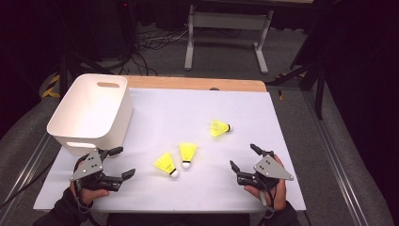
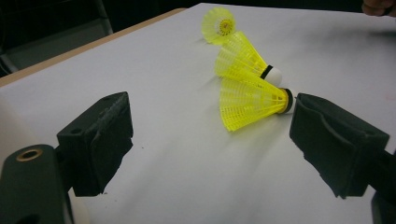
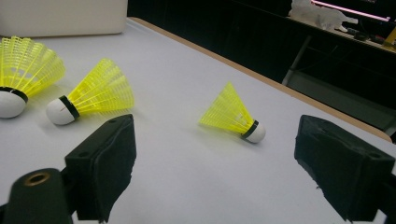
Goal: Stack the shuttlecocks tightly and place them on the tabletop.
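Observation:
Three yellow shuttlecocks lie on their sides on the white table sheet (image 1: 155, 113): a near one (image 1: 166, 164), a middle one (image 1: 187, 153) and a far one (image 1: 219, 127). My left gripper (image 1: 123, 162) is open at the front left, its jaws pointing right at the near shuttlecock, about a hand's width short of it. In the left gripper view that shuttlecock (image 2: 250, 100) lies just ahead of the right jaw, with nothing between the jaws of the left gripper (image 2: 210, 135). My right gripper (image 1: 242, 156) is open at the front right. The far shuttlecock (image 3: 232, 114) lies ahead of this right gripper (image 3: 215, 158).
A white plastic bin (image 1: 91, 113) with handle slots stands at the table's left, just behind the left gripper. A wooden table edge (image 1: 197, 84) runs along the back. Beyond it are a desk frame (image 1: 226, 28) and floor cables.

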Demonstrator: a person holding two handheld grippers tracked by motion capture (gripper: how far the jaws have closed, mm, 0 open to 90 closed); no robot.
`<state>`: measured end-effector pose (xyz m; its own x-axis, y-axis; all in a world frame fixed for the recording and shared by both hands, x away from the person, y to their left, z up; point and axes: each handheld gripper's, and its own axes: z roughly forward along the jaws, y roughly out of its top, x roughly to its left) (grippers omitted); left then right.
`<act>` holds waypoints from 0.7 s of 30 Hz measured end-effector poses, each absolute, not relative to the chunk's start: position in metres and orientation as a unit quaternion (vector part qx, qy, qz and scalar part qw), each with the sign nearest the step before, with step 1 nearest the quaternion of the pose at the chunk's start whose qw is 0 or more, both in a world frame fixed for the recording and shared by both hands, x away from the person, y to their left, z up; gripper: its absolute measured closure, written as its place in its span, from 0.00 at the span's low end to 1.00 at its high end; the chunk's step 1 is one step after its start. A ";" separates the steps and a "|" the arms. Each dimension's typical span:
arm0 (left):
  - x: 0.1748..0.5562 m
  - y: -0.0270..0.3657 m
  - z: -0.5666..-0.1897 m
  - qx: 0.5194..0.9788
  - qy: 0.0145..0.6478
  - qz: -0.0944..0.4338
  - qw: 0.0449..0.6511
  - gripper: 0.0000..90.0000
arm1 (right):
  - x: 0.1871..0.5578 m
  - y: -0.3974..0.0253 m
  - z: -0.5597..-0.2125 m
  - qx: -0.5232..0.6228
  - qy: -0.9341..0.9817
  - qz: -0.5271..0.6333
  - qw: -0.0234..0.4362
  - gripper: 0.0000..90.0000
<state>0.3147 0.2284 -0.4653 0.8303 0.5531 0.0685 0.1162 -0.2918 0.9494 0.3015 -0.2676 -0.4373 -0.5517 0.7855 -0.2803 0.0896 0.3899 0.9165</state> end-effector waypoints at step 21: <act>0.318 0.223 -0.472 0.796 0.211 0.172 0.540 0.17 | 0.307 -0.268 -0.438 0.292 0.749 0.476 0.357 0.15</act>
<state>0.3181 0.2227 -0.4718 0.8516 0.5223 0.0453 0.1513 -0.3276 0.9326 0.3068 -0.2682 -0.4382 -0.5754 0.7765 -0.2569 0.0976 0.3770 0.9211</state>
